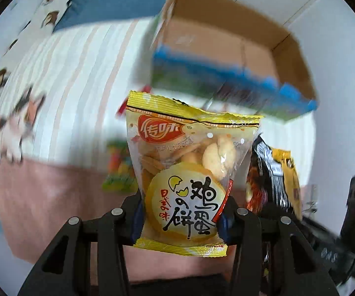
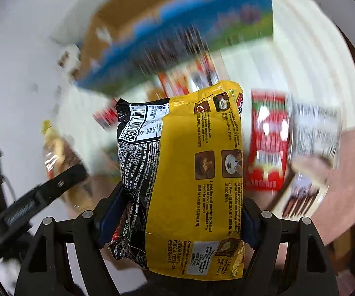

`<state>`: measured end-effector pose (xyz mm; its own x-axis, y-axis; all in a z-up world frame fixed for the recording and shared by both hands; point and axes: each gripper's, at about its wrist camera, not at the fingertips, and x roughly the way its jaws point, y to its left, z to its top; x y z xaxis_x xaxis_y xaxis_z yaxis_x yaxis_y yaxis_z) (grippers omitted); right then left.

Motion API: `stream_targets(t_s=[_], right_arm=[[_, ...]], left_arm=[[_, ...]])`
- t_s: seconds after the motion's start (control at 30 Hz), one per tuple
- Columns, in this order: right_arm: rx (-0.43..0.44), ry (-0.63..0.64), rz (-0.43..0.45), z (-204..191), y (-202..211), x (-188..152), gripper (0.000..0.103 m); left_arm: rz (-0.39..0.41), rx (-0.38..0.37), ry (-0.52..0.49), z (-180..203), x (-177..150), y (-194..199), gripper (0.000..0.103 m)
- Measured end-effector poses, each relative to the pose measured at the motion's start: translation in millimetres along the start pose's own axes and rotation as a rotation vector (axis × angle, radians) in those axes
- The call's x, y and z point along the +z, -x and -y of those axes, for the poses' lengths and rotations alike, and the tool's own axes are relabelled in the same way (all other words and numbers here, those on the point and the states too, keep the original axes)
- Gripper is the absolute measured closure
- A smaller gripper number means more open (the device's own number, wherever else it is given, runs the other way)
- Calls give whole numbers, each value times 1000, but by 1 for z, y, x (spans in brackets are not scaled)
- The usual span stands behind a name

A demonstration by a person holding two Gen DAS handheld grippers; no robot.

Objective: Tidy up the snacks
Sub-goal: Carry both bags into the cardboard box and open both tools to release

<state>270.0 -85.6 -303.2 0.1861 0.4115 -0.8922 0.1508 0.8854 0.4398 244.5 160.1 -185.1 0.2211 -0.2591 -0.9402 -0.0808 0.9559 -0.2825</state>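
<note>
While each claw pinches a packet, the left claw (image 1: 181, 215) an egg-biscuit bag (image 1: 189, 170), the right claw (image 2: 171, 218) a noodle packet (image 2: 189, 172), carry both level over the cardboard box (image 1: 226, 39) on the bed before releasing.

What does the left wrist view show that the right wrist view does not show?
Only the left wrist view: the left gripper shut on a yellow egg cracker packet, and a bedspread with cat pictures. Only the right wrist view: the right gripper gripping the yellow and black noodle packet, plus a red packet. Both: the open cardboard box and the noodle packet.
</note>
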Motion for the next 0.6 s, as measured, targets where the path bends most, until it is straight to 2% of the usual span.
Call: stream_targets(t_s=[0.07, 0.17, 0.3, 0.37, 0.5, 0.6], right_arm=[[39, 5, 58, -9, 24, 24, 22], [75, 31, 133, -27, 49, 68, 22], [12, 90, 214, -51, 47, 133, 22], [-24, 110, 221, -59, 40, 171, 21], [-79, 141, 181, -69, -7, 233, 21], [-112, 151, 149, -56, -23, 278, 22]], left_arm=[[18, -12, -9, 16, 28, 7, 59], [34, -20, -42, 37, 78, -5, 59], [11, -28, -42, 53, 148, -31, 59], [-18, -33, -32, 62, 179, -61, 59], [-98, -25, 18, 58, 240, -107, 59], [-155, -24, 36, 59, 267, -144, 59]])
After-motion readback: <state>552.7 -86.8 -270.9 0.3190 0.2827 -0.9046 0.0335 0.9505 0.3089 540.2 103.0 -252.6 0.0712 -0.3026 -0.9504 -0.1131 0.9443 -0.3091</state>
